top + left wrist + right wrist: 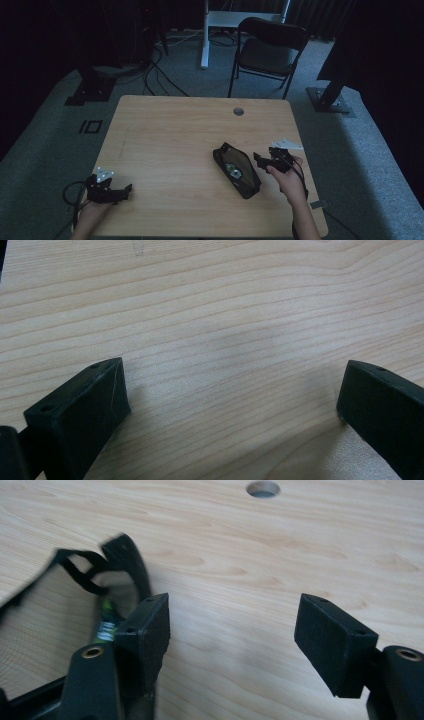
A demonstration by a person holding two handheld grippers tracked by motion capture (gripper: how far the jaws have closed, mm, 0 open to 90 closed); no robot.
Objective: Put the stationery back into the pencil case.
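Tabletop (165, 145): pale wood-grain laminate, rectangular with rounded corners; a round cable hole (238, 111) with a grey rim sits near the far edge, right of centre.
Pouch (236, 170): soft black zip pouch with a mesh face, long and narrow, lying flat on the right half of the tabletop, turned at an angle; something pale and greenish shows through the mesh.
Right hand-held gripper (260, 161): black, blocky, held just right of the pouch, its tip near the pouch's right edge; jaws spread wide, nothing between them; in the right gripper view the pouch's mesh and strap lie just outside one jaw.
Left hand-held gripper (129, 190): black, with a grey three-cornered plate on top, at the near left corner, well apart from the pouch; jaws wide apart, bare wood grain between them.
Jaw pads: flat, matte black rectangular blocks with small screw holes.
Folding chair (270, 50): dark, metal-framed, on grey carpet beyond the far edge.
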